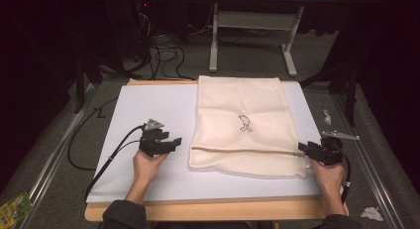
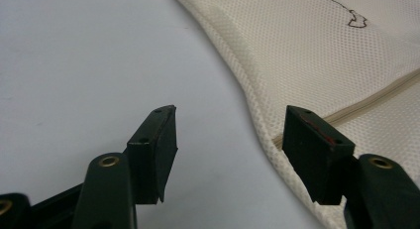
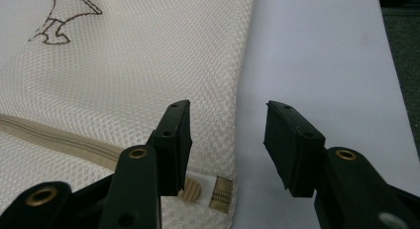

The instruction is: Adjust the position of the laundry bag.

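A cream mesh bag (image 1: 242, 125) lies flat on the white sheet (image 1: 148, 110), with a small printed figure (image 1: 243, 123) at its middle and a zipper (image 1: 247, 151) across its near end. My left gripper (image 1: 176, 141) hovers just left of the bag's near left corner, open and empty; the left gripper view has its jaws (image 2: 230, 130) astride the bag's edge (image 2: 257, 115). My right gripper (image 1: 303, 147) is at the zipper's right end, open. In the right gripper view (image 3: 228, 125) its left jaw stands over the mesh (image 3: 124, 75) above the zipper pull (image 3: 190, 189), touching nothing I can see.
The sheet covers a wooden table (image 1: 198, 207). Beyond it are floor cables (image 1: 163, 53) and a white desk frame (image 1: 252, 35). A green packet (image 1: 14, 208) lies on the floor at bottom left, and crumpled paper (image 1: 371, 213) at bottom right.
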A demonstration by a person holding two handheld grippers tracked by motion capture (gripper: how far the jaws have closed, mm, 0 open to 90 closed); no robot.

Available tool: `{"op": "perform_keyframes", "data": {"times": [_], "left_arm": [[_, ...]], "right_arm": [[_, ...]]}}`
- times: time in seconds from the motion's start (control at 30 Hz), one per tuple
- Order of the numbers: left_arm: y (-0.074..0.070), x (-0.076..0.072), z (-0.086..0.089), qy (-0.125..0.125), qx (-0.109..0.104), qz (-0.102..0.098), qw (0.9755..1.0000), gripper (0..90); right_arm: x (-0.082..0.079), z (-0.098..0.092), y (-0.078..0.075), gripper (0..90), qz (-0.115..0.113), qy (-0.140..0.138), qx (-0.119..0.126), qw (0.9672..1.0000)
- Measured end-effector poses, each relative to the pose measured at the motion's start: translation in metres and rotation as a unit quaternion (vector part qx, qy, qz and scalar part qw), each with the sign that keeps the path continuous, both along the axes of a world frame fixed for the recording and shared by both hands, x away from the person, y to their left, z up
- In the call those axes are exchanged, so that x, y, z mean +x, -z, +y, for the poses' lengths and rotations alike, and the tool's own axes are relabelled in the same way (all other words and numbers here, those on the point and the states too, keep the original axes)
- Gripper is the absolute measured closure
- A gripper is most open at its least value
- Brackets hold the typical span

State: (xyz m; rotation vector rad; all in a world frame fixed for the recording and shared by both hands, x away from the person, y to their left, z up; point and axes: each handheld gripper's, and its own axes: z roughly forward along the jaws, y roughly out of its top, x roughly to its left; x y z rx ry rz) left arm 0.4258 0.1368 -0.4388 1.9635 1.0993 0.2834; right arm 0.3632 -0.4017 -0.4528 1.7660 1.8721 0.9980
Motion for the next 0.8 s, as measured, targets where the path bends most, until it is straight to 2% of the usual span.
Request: {"op": "perform_keyframes", "data": {"times": [0.13, 0.23, 0.27, 0.5, 0.67, 0.8], "left_arm": [[-0.001, 0.003, -0.013, 0.012, -0.005, 0.007, 0.9999, 38.9], [-0.003, 0.004, -0.020, 0.012, -0.006, 0.001, 0.9999, 39.5], [-0.002, 0.006, -0.025, 0.017, -0.010, 0.007, 0.9998, 39.8], [0.001, 0.011, -0.044, 0.026, 0.002, 0.016, 0.9995, 38.8], [0.005, 0.017, -0.055, 0.034, 0.008, 0.039, 0.9986, 36.8], [0.010, 0.023, -0.061, 0.029, 0.014, 0.050, 0.9982, 36.7]], "right_arm": [[0.003, -0.001, -0.003, 53.9, 0.008, -0.001, 0.004, 1.0000], [0.005, 0.000, -0.004, 52.8, 0.016, 0.001, 0.007, 0.9998], [0.006, 0.001, -0.004, 52.8, 0.021, 0.001, 0.009, 0.9997], [0.012, 0.004, -0.001, 52.8, 0.038, -0.004, 0.005, 0.9992], [0.015, 0.007, -0.002, 52.1, 0.044, -0.011, 0.001, 0.9990], [0.017, 0.010, -0.002, 51.6, 0.044, -0.015, -0.005, 0.9989]]}}
